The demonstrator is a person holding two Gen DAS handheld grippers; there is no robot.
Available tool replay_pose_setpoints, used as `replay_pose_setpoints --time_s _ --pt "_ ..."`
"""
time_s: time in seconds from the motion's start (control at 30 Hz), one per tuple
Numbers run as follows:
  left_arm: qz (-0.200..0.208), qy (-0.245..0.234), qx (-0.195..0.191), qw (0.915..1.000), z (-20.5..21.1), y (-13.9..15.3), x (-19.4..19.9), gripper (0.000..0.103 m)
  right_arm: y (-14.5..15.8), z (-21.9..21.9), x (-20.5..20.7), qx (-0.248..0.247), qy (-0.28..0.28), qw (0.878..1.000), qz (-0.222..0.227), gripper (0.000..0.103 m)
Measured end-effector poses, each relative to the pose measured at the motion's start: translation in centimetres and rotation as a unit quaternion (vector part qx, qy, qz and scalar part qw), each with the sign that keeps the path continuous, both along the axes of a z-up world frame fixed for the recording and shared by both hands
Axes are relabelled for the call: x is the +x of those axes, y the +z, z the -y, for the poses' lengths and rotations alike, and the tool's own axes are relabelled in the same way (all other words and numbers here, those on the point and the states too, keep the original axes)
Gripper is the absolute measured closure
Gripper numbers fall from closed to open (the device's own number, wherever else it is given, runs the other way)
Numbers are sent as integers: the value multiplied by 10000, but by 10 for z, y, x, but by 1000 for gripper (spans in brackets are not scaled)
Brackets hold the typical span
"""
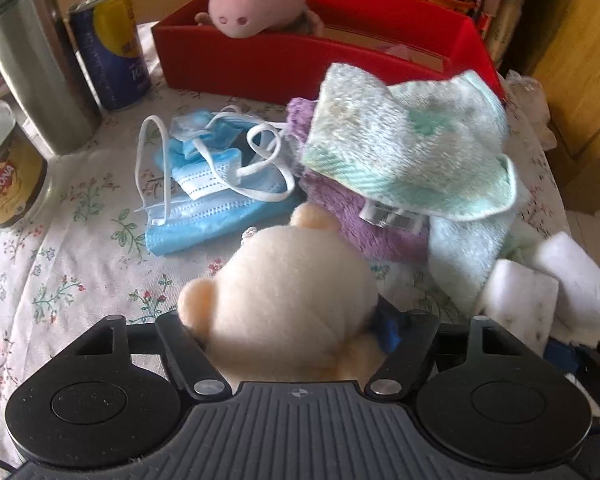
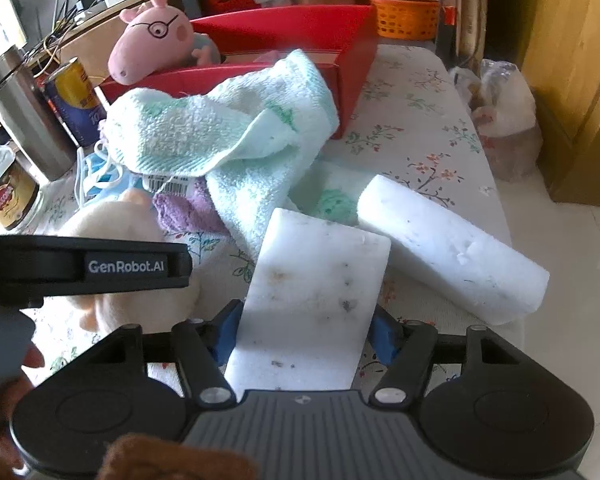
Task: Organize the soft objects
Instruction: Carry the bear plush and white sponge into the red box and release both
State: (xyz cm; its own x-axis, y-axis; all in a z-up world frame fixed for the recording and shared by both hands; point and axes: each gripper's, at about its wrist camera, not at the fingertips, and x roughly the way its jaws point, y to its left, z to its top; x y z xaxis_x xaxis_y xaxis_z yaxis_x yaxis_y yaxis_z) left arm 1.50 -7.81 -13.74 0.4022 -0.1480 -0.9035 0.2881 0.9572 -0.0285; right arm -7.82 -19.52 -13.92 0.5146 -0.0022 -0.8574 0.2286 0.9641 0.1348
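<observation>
- Two grippers are at work above a desk (image 2: 428, 92) covered in a floral cloth.
- The left gripper (image 1: 288, 332) is clenched around a cream plush bear (image 1: 288, 296), its head pointing away from the camera.
- The right gripper (image 2: 306, 332) grasps a white sponge block (image 2: 316, 292) between its blue pads (image 2: 382, 338).
- A second white sponge block (image 2: 452, 248) lies just beside it on the desk.
- A pale green towel (image 1: 408, 148) lies crumpled over a purple cloth (image 1: 364, 216); blue face masks (image 1: 216, 196) lie to their left.
- A red box (image 1: 284, 60) at the far side holds a pink pig plush (image 2: 148, 50).
- A steel flask (image 1: 32, 60), a blue-and-yellow can (image 1: 108, 48) and a Moccona coffee jar (image 1: 8, 180) stand on the left.
</observation>
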Motion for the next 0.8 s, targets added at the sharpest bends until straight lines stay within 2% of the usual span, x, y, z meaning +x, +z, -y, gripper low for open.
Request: replay_pose_setpoints --time_s 0.57,0.8 --pt "-400 28 -151 9991 -47 10 -35 34 12 -7 -31 495 12 9988 12 70" --pt "-140 87 -558 9983 -62 38 -37 34 33 -14 -37 709 87 9969 329 70"
